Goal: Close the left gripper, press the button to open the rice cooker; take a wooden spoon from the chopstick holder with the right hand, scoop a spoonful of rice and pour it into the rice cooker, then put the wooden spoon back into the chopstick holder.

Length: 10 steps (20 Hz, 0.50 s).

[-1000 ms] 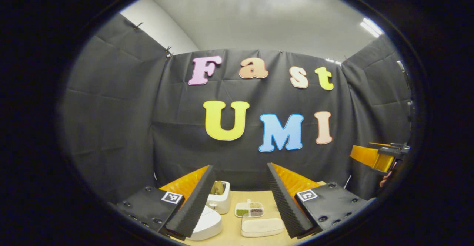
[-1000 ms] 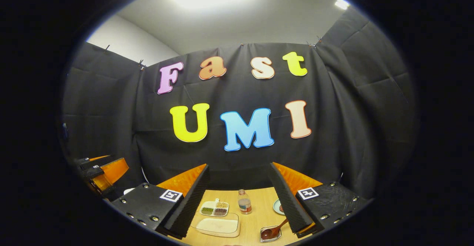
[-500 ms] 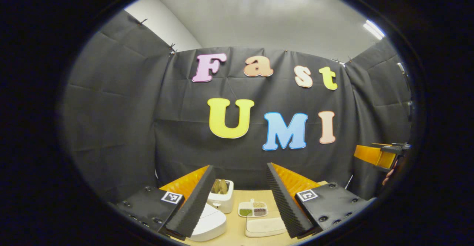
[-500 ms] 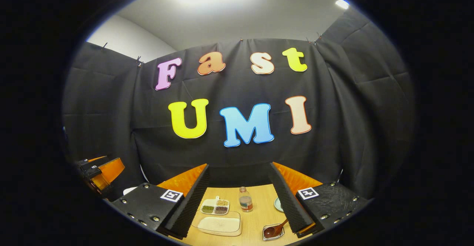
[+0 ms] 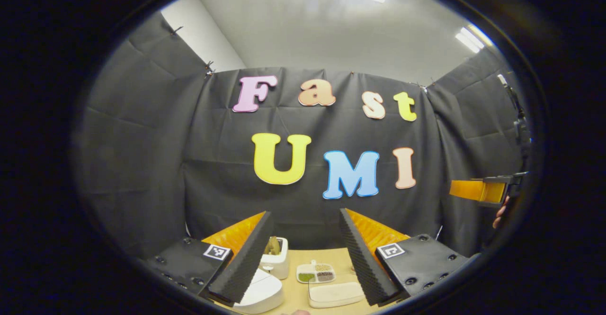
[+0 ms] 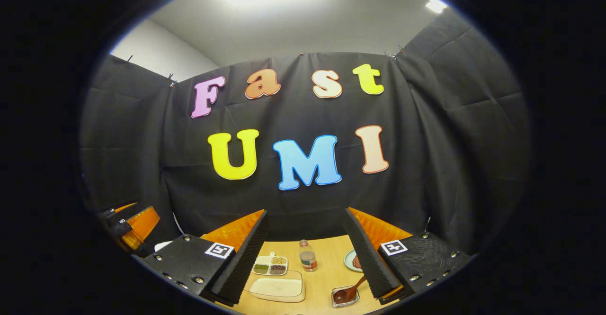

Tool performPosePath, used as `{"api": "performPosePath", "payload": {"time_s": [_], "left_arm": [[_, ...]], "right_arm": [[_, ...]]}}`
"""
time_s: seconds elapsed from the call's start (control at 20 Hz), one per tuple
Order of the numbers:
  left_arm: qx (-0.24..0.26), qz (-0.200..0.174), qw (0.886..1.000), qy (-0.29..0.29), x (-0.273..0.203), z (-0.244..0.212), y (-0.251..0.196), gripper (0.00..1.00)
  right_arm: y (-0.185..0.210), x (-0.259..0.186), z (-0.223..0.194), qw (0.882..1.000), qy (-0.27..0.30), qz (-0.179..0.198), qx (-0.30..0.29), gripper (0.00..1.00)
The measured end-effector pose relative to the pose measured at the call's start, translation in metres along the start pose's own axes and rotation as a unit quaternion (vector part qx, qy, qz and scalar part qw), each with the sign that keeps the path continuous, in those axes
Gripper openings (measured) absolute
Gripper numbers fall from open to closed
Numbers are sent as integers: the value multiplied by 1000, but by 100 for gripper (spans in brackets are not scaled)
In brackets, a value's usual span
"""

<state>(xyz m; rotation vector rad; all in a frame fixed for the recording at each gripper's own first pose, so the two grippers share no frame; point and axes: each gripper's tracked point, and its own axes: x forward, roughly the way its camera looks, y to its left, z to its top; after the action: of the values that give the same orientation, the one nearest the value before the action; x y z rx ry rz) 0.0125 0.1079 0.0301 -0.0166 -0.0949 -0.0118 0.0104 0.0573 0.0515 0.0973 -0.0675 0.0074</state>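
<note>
Both grippers are held high above a light wooden table (image 5: 293,296), pointing at the black cloth wall. The left gripper (image 5: 303,253) has its two fingers spread wide apart with nothing between them, and it touches nothing. The right gripper (image 6: 305,253) is likewise wide open and empty; in the left gripper view it also appears far off at the right edge (image 5: 480,191), with part of a hand (image 5: 498,216) below it. In the left gripper view the white rice cooker (image 5: 258,295) sits at the near left of the table, partly hidden behind the left finger, its lid down. Just behind it stands the white chopstick holder (image 5: 277,260), with wooden utensils (image 5: 273,246) sticking up out of it; which of them is the wooden spoon cannot be told. To the right lies a small divided dish (image 5: 316,273) holding green, tan and dark grains in separate compartments, and nearer the camera a shallow clear tray of white rice (image 5: 335,293). The right gripper view shows the same divided dish (image 6: 270,266) and rice tray (image 6: 278,287), a small bottle (image 6: 307,258) standing upright behind them, a pale plate (image 6: 349,261) partly hidden by the right finger, and a small clear dish (image 6: 342,298) with a dark brown spoon (image 6: 348,292) resting in it.
</note>
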Motion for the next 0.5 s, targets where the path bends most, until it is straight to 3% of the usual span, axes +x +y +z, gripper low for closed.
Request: {"api": "performPosePath", "payload": {"time_s": [0.35,0.5], "left_arm": [[11,5,1000,-17,-10,1,-55,97],[2,-5,1000,-11,-11,-12,-99,99]], "right_arm": [[-87,-15,-1,1000,2,-18,11,97],[-138,-20,-3,999,0,-35,4,97]]}}
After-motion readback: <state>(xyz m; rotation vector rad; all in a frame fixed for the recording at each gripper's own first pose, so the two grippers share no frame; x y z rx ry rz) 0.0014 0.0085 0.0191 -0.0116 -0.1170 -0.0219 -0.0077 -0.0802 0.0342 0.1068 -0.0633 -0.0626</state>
